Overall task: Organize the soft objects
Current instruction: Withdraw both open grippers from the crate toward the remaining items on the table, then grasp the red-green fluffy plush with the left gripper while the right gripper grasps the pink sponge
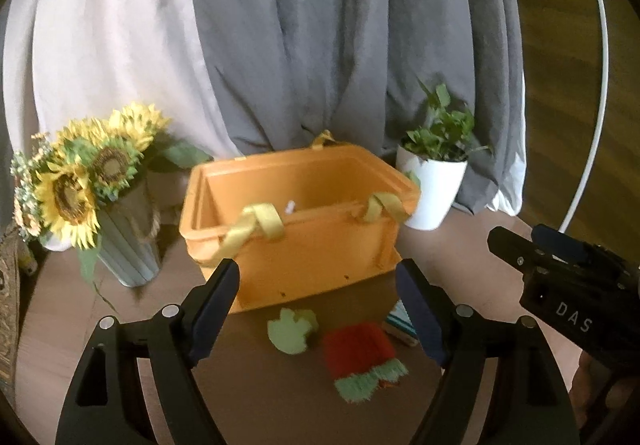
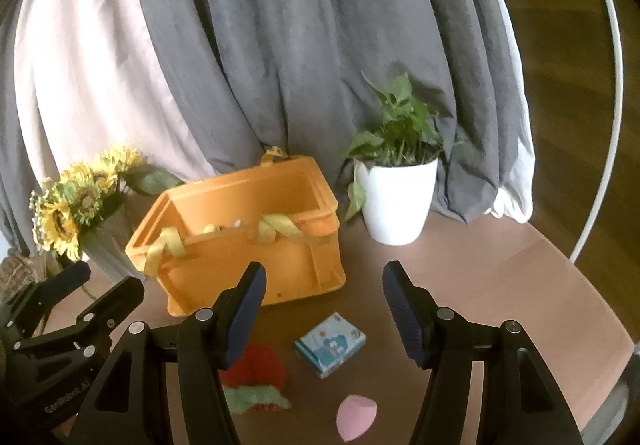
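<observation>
Left wrist view: the left gripper (image 1: 318, 287) is hovering with fingers apart and nothing between them, over a red-and-green knitted piece (image 1: 360, 359) and green sponge (image 1: 292, 329) lying on the table (image 1: 248, 397) before the orange basket (image 1: 304, 229). The right gripper (image 2: 324, 289) is likewise hanging spread and empty above the tissue pack (image 2: 330, 343) and pink sponge (image 2: 355, 419).

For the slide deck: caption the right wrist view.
Open right gripper above red knit piece, blue packet and pink sponge, facing orange basket.
</observation>
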The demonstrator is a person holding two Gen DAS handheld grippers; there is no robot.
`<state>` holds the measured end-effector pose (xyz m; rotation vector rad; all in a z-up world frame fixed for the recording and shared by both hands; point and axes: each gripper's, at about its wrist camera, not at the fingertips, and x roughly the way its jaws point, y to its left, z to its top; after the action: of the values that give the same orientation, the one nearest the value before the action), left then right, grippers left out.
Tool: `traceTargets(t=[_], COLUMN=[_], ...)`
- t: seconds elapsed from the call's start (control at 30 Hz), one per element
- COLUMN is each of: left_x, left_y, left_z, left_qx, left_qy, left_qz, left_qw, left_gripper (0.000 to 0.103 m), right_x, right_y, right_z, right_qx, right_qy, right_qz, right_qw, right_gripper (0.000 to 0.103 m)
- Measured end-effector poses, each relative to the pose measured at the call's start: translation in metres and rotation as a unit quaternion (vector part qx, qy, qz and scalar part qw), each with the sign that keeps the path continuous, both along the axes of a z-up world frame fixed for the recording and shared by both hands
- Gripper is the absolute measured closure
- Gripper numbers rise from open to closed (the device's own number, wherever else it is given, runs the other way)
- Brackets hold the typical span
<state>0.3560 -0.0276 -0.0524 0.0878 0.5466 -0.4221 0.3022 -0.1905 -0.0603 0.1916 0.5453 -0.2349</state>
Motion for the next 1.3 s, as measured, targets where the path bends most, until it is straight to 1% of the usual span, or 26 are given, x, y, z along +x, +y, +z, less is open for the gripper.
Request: traceTargets(t=[0.33, 0.57, 1.0, 1.3], left_x=[-0.001, 0.003, 0.017, 0.028], left_y=[-0.013, -0.019, -0.033, -0.039], left_z=[-0.025, -0.048, -0.087, -0.105], left_qx=[0.021, 0.035, 0.051, 0.050], left_qy=[0.025, 0.055, 0.091, 0.107], left_qz=[-0.031, -0.053, -0.084, -0.086], left_qw=[0.9990, 0.9965, 0.9910, 0.9893], left_gripper=[0.023, 0.023, 0.023, 0.023], right_x=[-0.013, -0.017, -0.018, -0.018], right_y=[-0.007, -0.010, -0.010, -0.008], right_z=[-0.027, -0.049, -0.097, -0.128], right_qx=[0.021, 0.040, 0.076, 0.097], right_qy=[0.037, 0.064, 0.121, 0.153], right_qz=[-0.021, -0.038, -0.065, -0.073], right_qw=[0.999, 0.996, 0.988, 0.981], right_gripper=[0.041, 0.041, 0.041, 0.041])
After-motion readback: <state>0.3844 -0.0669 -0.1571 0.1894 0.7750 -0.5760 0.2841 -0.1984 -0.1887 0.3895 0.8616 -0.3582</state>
